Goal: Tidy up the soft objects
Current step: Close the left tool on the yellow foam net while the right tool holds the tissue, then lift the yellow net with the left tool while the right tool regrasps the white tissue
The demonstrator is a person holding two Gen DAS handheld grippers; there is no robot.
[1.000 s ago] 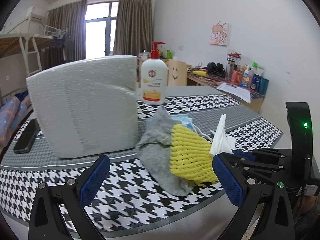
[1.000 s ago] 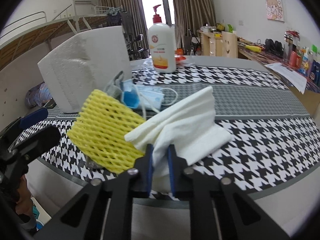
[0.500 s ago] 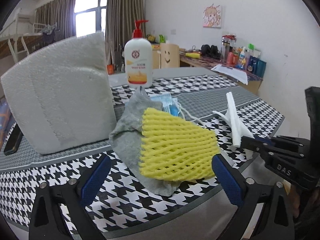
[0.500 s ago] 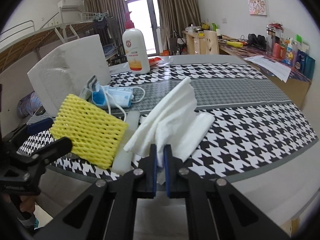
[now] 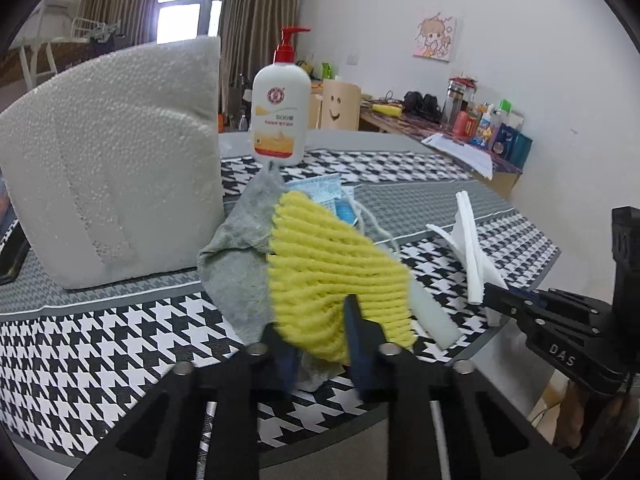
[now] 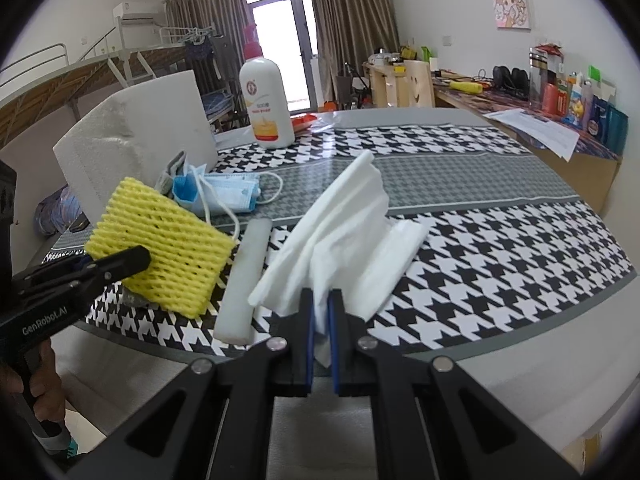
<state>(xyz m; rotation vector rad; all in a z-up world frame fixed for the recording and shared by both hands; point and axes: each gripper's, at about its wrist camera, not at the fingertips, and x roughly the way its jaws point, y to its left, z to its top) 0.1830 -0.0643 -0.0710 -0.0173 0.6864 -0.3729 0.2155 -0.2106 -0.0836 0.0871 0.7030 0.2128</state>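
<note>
My left gripper (image 5: pixel 320 340) is shut on the near edge of a yellow foam net (image 5: pixel 336 264), which stands tilted over a grey cloth (image 5: pixel 236 256); the net also shows in the right wrist view (image 6: pixel 160 248). My right gripper (image 6: pixel 321 320) is shut on a folded white tissue (image 6: pixel 340 232) and holds it above the table's front edge; the tissue shows edge-on in the left wrist view (image 5: pixel 472 248). Blue face masks (image 6: pixel 224 192) lie behind the net. A white foam stick (image 6: pixel 244 280) lies flat between net and tissue.
A big white foam block (image 5: pixel 116 184) stands at the left. A lotion pump bottle (image 5: pixel 280 116) stands behind the pile. The houndstooth table (image 6: pixel 500 272) extends to the right. A dark phone (image 5: pixel 10 256) lies at the far left edge.
My left gripper has closed from wide open onto the yellow foam net. My right gripper, still holding the tissue, has drawn back slightly toward the table edge.
</note>
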